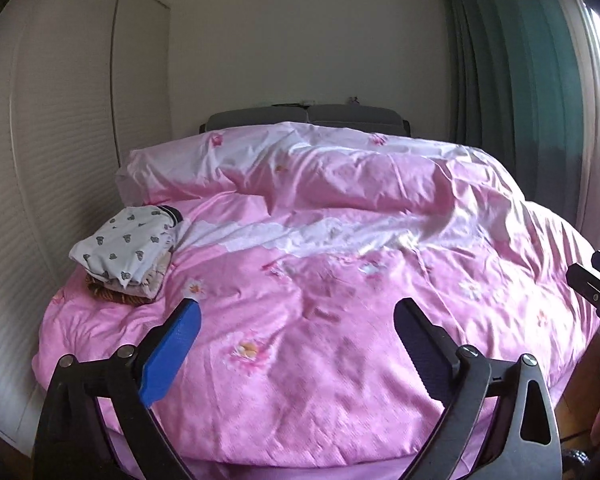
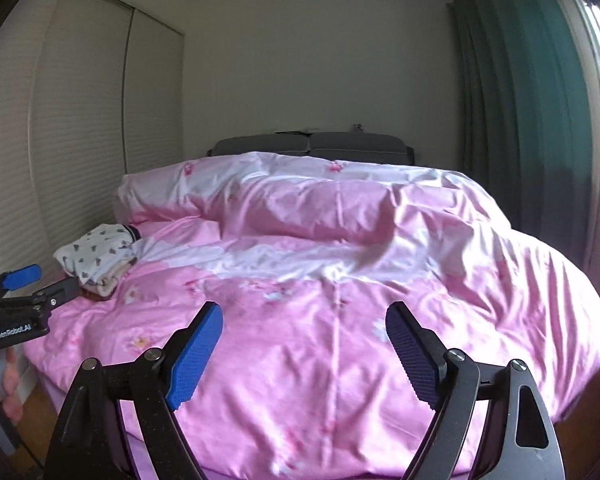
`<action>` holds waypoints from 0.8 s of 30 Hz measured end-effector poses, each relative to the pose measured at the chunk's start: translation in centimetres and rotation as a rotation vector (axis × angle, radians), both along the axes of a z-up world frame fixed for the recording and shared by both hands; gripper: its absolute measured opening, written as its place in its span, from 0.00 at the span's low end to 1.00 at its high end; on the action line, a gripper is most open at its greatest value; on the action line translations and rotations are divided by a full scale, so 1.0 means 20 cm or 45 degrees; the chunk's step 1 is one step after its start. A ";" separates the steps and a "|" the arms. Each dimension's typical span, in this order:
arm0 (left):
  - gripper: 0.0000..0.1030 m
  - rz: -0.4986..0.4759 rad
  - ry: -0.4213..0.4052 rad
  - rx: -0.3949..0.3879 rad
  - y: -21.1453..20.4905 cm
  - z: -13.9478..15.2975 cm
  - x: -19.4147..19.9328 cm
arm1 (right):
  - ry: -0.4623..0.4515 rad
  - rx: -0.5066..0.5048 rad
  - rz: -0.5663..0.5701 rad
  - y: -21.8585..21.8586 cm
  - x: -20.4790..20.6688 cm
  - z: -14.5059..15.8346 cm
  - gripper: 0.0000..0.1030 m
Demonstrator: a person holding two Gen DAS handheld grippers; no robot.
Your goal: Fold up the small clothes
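A stack of folded small clothes (image 1: 126,254) lies on the left side of the pink bed; its top piece is white with small grey prints and a dark striped cuff. The same stack of folded clothes (image 2: 96,260) appears at the left in the right wrist view. My left gripper (image 1: 296,312) hangs open over the near part of the duvet, nothing between its blue pads, to the right of and nearer than the stack. My right gripper (image 2: 304,316) is open and empty too, over the duvet's middle front. The left gripper (image 2: 40,280) also shows at the left edge there.
A rumpled pink flowered duvet (image 1: 340,280) covers the whole bed, with a grey headboard (image 1: 304,118) behind. White wardrobe doors (image 1: 60,140) stand close along the left. Green curtains (image 1: 520,80) and a bright window are on the right. A hand (image 2: 10,384) holds the left tool.
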State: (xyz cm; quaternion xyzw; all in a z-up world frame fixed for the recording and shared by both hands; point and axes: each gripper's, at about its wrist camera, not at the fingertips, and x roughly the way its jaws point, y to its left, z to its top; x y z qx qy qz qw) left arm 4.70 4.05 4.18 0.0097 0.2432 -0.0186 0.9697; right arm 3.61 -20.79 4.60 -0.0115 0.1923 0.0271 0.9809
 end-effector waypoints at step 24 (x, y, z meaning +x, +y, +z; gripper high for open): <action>1.00 0.025 0.060 -0.019 -0.11 -0.17 -0.10 | 0.034 0.025 -0.049 -0.10 -0.08 -0.15 0.82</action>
